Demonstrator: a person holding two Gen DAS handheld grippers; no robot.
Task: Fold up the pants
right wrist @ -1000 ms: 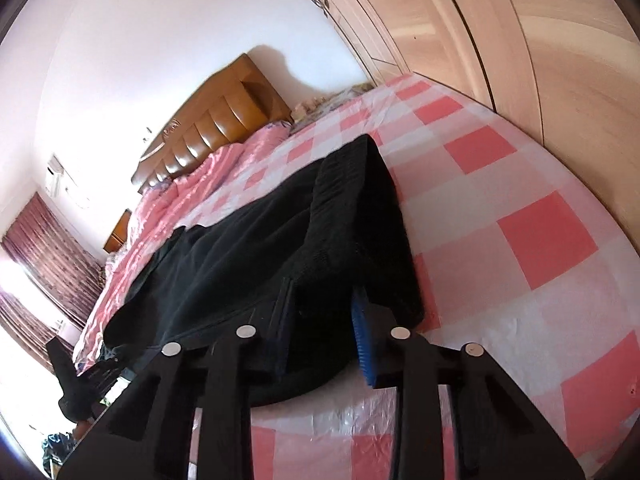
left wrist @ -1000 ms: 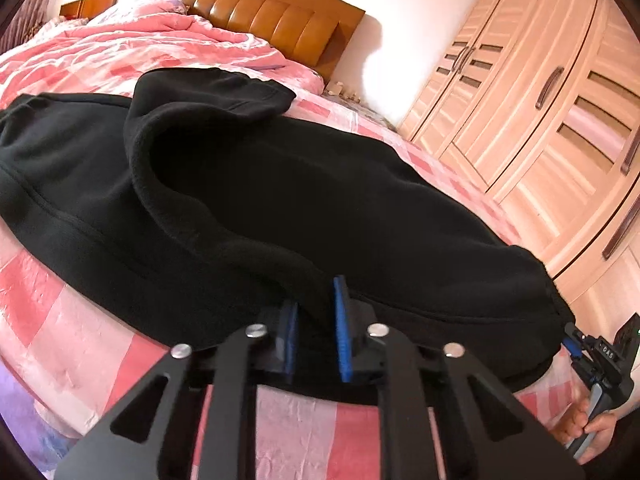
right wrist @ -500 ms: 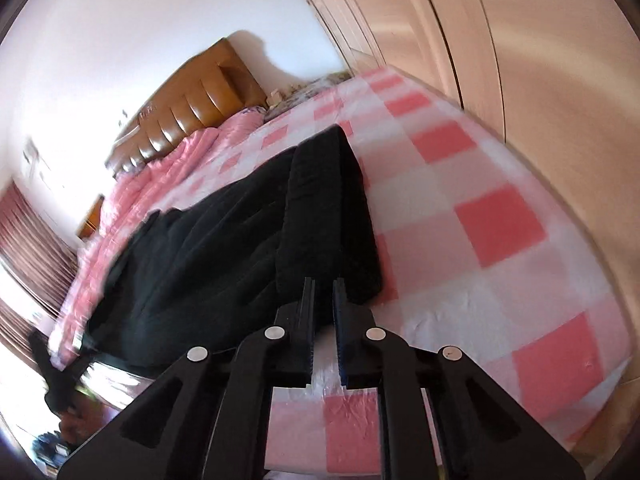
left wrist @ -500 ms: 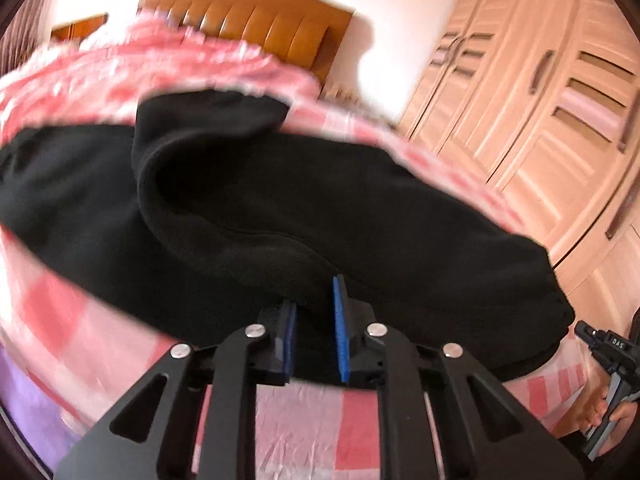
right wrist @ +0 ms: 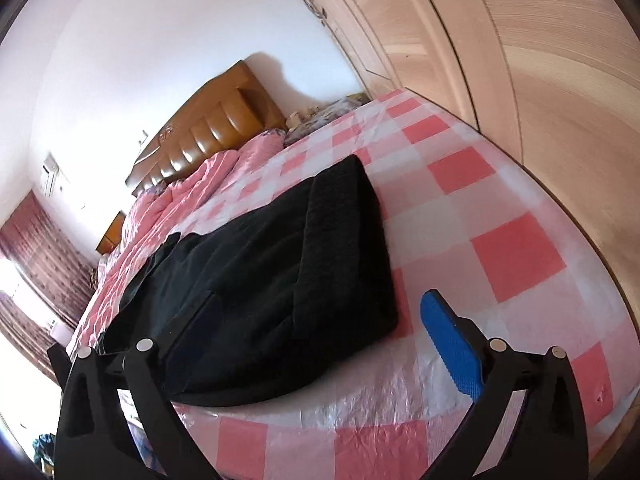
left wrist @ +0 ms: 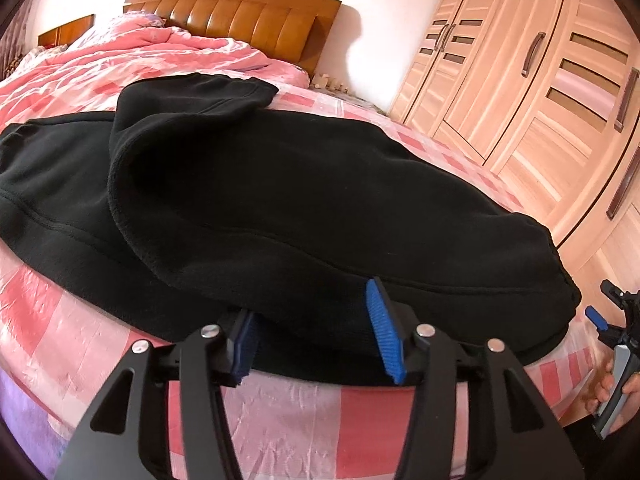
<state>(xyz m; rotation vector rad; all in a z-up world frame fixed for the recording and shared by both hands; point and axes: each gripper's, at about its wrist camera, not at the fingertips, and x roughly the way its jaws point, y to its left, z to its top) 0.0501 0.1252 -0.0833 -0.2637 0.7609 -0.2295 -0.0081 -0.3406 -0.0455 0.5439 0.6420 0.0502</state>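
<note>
Pants [left wrist: 280,200], black and fleecy, fill the middle of your left wrist view, spread over the pink checked bedsheet [left wrist: 280,412] with one leg folded back across the other toward 11 o'clock. Your left gripper [left wrist: 316,340] sits at 6 o'clock with its jaws apart, blue pads either side of the near hem; the fabric edge lies between them but neither pad visibly presses it. At 4 o'clock your right gripper [left wrist: 608,320] shows just beside the waistband end, held in your right hand [left wrist: 612,388]. A wooden headboard [left wrist: 240,12] stands at 12 o'clock, a wardrobe [left wrist: 540,80] at 2 o'clock. From your right wrist view, the pants [right wrist: 280,280] lie at the centre, running away toward 10 o'clock along the bedsheet [right wrist: 500,240]. Your right gripper [right wrist: 320,332] is spread wide: the blue pad at 4 o'clock rests over bare sheet beside the waistband, the other finger at 8 o'clock lies against the cloth.
</note>
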